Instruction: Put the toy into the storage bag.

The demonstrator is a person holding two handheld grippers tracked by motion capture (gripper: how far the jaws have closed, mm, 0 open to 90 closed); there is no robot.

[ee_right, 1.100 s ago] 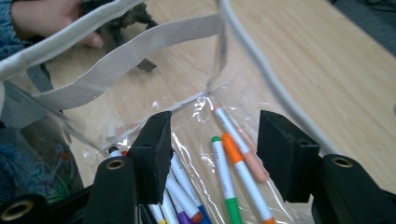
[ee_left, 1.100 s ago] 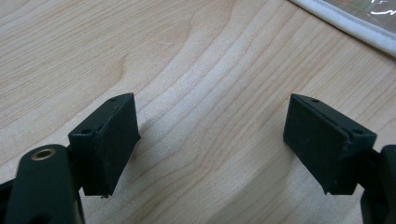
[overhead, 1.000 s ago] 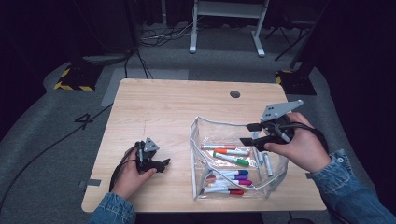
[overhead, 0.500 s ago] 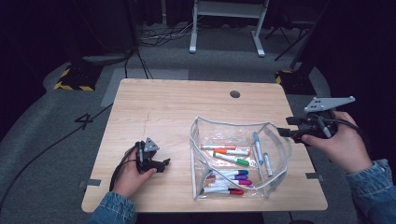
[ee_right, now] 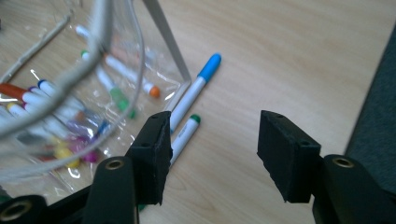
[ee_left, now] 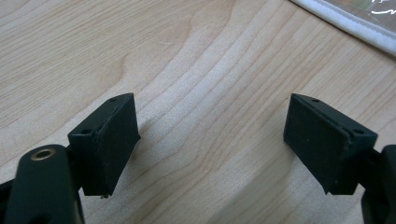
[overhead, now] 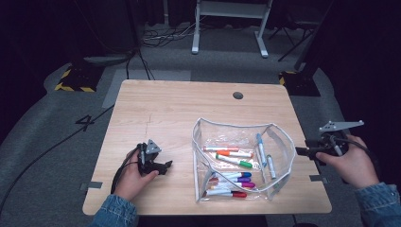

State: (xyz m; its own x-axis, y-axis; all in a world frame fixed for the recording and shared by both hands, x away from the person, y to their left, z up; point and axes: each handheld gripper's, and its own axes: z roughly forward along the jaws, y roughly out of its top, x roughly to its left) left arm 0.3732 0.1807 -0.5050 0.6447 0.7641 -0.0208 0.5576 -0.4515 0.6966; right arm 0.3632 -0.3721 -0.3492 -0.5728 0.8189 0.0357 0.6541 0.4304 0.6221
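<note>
my right gripper (overhead: 302, 152) hangs off the table (overhead: 179, 109) edge beside the pouch (overhead: 239, 161), fingers wide and empty. two markers (ee_right: 194, 100) lie just outside the pouch, likely next. my left gripper (overhead: 165, 165) rests on the table left of the pouch, fingers wide.

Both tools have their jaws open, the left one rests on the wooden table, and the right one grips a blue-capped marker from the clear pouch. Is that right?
Not quite. The right tool grips nothing: the right gripper view shows its jaws open and empty, with the blue-capped marker lying on the table beside the clear pouch. The left tool does rest open on the wood.
</note>
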